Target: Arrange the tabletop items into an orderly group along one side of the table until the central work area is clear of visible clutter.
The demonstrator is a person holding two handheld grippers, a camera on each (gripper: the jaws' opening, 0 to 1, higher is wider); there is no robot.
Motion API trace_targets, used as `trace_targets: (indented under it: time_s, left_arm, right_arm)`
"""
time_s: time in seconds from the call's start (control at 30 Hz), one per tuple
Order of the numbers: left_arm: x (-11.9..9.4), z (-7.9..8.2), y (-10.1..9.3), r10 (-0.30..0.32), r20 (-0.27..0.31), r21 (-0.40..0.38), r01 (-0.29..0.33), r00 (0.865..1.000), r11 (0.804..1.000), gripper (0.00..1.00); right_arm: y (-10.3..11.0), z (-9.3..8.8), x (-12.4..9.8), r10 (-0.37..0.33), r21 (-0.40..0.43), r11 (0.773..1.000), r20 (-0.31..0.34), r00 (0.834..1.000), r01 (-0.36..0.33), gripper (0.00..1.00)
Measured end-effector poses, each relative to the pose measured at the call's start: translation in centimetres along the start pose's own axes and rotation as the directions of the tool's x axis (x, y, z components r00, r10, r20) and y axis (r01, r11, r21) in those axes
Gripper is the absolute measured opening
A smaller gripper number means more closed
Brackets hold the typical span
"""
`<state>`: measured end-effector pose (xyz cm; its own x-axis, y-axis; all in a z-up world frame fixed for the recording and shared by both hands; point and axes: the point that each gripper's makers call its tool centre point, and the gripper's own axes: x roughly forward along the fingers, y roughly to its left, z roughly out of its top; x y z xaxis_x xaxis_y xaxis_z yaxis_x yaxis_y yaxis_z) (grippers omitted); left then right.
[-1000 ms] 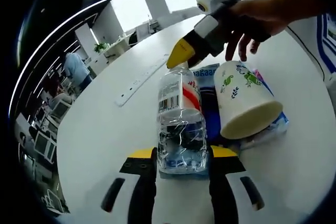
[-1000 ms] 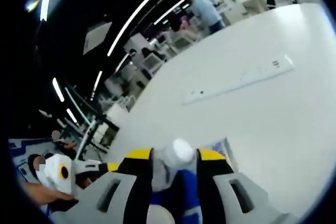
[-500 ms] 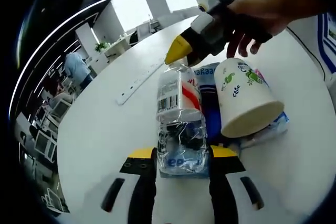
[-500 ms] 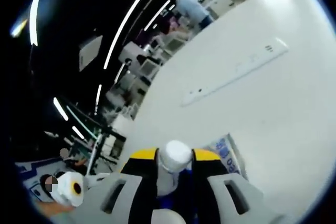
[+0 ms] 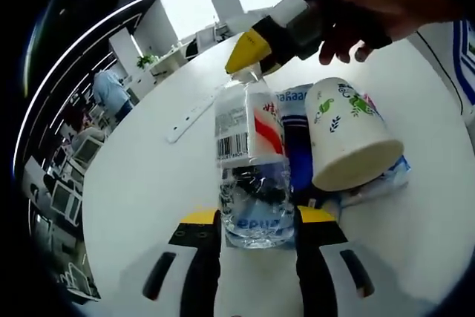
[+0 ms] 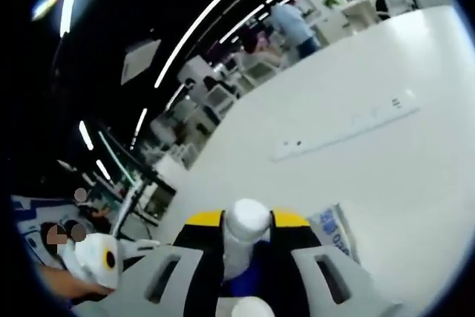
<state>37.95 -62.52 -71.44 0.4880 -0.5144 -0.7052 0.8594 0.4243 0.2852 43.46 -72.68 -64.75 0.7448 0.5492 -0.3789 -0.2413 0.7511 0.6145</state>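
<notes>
Step in hand: standing up the clear plastic water bottle (image 5: 252, 176) with red-and-white label, held at both ends.
Left gripper (image 5: 252, 220): jaws part-closed against the bottle's base.
Right gripper (image 6: 247, 222): jaws closed on the bottle's white cap (image 6: 247, 217).
Bottle position: tilted, above a blue packet (image 5: 300, 146) on the white table (image 5: 141, 183); a white leaf-print paper cup (image 5: 345, 139) lies just beside it.
Next move, judged: finish uprighting, then set the bottle at one table edge before letting go.

No legible text; bottle (image 5: 251, 159) barcode only.
</notes>
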Motion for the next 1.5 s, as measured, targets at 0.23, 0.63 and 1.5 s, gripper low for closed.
trace_targets:
  time_s: [0.23,0.63,1.5]
  left_arm:
    - [-0.2,-0.1,-0.1,0.007,-0.009,-0.021,-0.007,1.000,1.000,0.37]
    - [0.1,1.3,0.0,0.033,0.029,-0.065,-0.031,0.999,0.997,0.44]
    - [-0.6,0.8,0.8,0.025,0.058,-0.128,-0.017,0.998,0.992,0.38]
  right_arm:
    - [1.1,0.5,0.0,-0.007,-0.082,0.997,0.009,1.000,0.008,0.18]
    - [3.5,0.8,-0.4,-0.015,-0.197,0.980,0.018,1.000,0.018,0.18]
    - [8.7,0.7,-1.0,0.025,-0.312,0.950,0.016,1.000,-0.019,0.17]
